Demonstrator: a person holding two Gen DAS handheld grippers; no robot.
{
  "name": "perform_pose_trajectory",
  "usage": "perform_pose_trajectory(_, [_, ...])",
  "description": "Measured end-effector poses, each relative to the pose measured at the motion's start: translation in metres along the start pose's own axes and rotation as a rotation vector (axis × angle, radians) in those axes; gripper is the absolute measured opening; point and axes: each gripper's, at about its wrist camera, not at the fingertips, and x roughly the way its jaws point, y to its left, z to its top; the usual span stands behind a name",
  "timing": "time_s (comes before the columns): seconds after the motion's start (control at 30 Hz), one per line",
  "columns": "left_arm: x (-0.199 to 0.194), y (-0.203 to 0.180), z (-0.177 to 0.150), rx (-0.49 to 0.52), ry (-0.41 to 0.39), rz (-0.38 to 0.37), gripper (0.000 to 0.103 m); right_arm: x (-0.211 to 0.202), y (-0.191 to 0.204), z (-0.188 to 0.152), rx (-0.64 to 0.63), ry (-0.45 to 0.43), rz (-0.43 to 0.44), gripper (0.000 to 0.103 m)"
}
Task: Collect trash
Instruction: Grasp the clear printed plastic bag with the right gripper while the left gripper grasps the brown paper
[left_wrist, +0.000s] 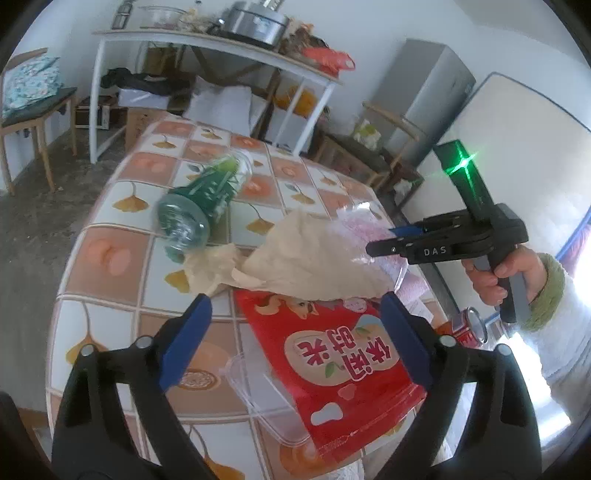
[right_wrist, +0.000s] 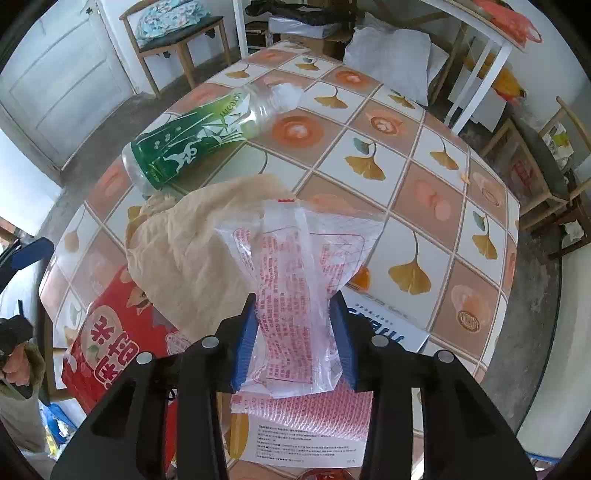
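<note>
Right gripper pinching the clear wrapper, left one spread over the red bag

Right gripper (right_wrist: 295, 343) has the clear printed wrapper (right_wrist: 295, 266) squeezed between its pads, long axis running away along the fingers. Left gripper (left_wrist: 295, 343), jaws wide, straddles the red snack bag (left_wrist: 332, 362) just beside the wrapper; beyond lie tan paper (right_wrist: 192, 243), then the green bottle (right_wrist: 192, 136) near the table's (right_wrist: 424, 192) far-left edge.

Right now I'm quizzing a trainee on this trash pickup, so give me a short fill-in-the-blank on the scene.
1. The right gripper is closed on a clear plastic ____ printed in red.
2. The green-labelled bottle lies on its ____.
3. The left gripper is open over a ____ snack pouch.

Missing words: bag; side; red
</note>
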Motion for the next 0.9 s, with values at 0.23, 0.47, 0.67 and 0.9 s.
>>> perform_pose_trajectory(0.23, [0.022,-0.007,0.01,0.032,0.069,0.012,0.071,-0.015,-0.009,-0.008,0.052,-0.057,0.068,0.025])
perform_pose_trajectory(0.47, [0.065,-0.018,0.036,0.09,0.178,0.065,0.071,-0.049,-0.023,-0.017,0.098,-0.149,0.131,0.024])
perform_pose_trajectory(0.67, [0.119,-0.013,0.055,0.063,0.309,0.123,0.062,-0.066,-0.033,-0.027,0.119,-0.205,0.16,0.024])
perform_pose_trajectory(0.9, [0.144,-0.015,0.05,0.073,0.376,0.165,0.036,-0.067,-0.048,-0.039,0.15,-0.22,0.174,0.024])
